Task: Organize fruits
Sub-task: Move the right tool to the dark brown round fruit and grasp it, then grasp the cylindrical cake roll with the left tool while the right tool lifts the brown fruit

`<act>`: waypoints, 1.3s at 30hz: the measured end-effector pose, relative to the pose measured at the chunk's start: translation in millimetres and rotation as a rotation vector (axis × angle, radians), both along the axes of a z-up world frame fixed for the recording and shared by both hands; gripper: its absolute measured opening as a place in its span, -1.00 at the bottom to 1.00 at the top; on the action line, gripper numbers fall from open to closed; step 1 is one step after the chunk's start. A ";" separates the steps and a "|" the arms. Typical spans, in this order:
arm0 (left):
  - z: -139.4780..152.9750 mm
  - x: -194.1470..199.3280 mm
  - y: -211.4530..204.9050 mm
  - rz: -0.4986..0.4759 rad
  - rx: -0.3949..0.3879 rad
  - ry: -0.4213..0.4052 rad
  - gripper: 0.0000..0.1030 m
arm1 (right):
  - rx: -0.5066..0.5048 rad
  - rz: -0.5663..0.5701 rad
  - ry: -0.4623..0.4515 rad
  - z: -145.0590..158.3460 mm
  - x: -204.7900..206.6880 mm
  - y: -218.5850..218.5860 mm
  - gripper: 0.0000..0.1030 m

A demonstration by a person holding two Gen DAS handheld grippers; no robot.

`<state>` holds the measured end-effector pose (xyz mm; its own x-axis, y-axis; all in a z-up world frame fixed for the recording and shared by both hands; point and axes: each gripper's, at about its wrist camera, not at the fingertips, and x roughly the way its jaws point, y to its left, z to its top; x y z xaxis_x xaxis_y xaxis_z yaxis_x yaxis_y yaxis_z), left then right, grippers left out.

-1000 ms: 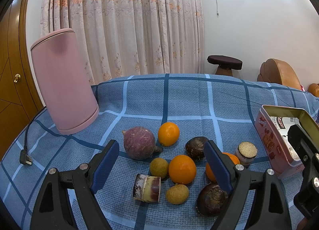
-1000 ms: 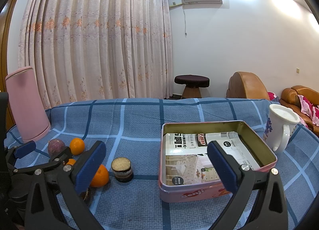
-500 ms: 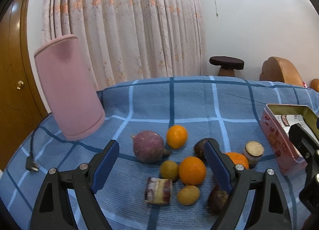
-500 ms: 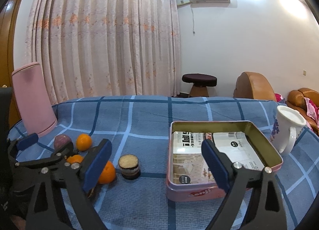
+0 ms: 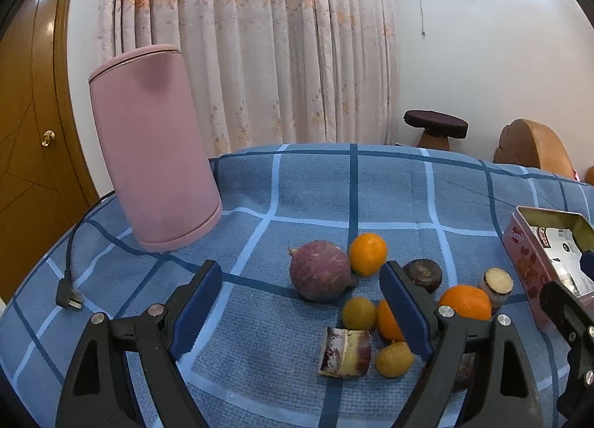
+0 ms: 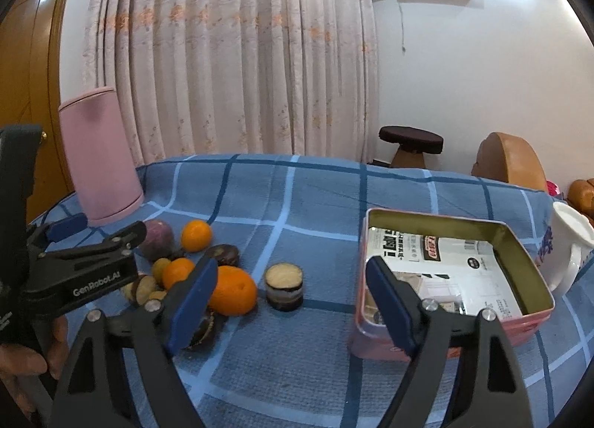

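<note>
A cluster of fruit lies on the blue checked cloth. In the left wrist view I see a purple round fruit (image 5: 319, 270), oranges (image 5: 367, 253) (image 5: 464, 302), two small yellow fruits (image 5: 358, 313), a dark chestnut (image 5: 423, 274) and cut sugarcane pieces (image 5: 344, 352) (image 5: 496, 285). My left gripper (image 5: 300, 311) is open and empty, just short of the cluster. My right gripper (image 6: 291, 307) is open and empty, between the big orange (image 6: 233, 290), the cane piece (image 6: 285, 286) and the pink tin box (image 6: 456, 279).
A tall pink kettle (image 5: 154, 175) stands at the back left, its plug and cord (image 5: 68, 300) on the cloth. A white mug (image 6: 568, 246) stands right of the tin. A stool (image 6: 410, 142) and sofa are beyond the table.
Both grippers have swung to the left: the fruit and tin have shifted right in both views. Both stay open and empty.
</note>
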<state>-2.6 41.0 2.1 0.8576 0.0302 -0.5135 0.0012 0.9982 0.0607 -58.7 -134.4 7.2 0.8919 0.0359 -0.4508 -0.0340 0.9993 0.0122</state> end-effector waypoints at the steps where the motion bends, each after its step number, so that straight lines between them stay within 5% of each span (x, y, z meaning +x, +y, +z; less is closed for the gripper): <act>1: 0.0 -0.3 -0.5 -0.003 0.003 -0.001 0.71 | 0.001 0.002 0.000 -0.2 -0.5 -0.1 0.64; 8: 0.9 1.1 6.0 -0.001 0.023 0.012 0.70 | 0.020 0.043 0.046 -3.6 1.8 1.9 0.52; 15: -3.0 11.3 24.7 0.019 0.019 0.080 0.71 | 0.038 0.243 0.228 -22.7 17.9 30.4 0.47; 19: -2.4 13.5 30.4 0.016 0.008 0.091 0.70 | 0.012 0.295 0.315 -34.4 27.1 47.8 0.15; 23: -5.8 16.9 33.2 0.000 -0.004 0.118 0.71 | 0.064 0.298 0.401 -46.0 39.1 46.3 0.05; 25: -7.3 16.5 31.0 -0.039 -0.008 0.130 0.71 | 0.089 0.308 0.401 -46.6 38.5 43.4 -0.20; 29: -8.2 10.6 29.5 -0.122 -0.050 0.143 0.70 | 0.111 0.315 0.380 -44.3 30.5 38.9 -0.20; 33: -8.3 2.5 18.8 -0.217 -0.089 0.156 0.70 | 0.120 0.271 0.247 -23.2 18.6 23.8 -0.20; 39: -22.3 6.7 1.1 -0.236 -0.021 0.221 0.70 | 0.091 0.205 0.145 -6.0 7.5 11.6 -0.20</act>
<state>4.0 42.1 -20.1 0.7075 -0.1686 -0.6863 0.2435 0.9698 0.0128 -51.2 -122.8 1.1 0.7882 0.2551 -0.5601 -0.2269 0.9664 0.1210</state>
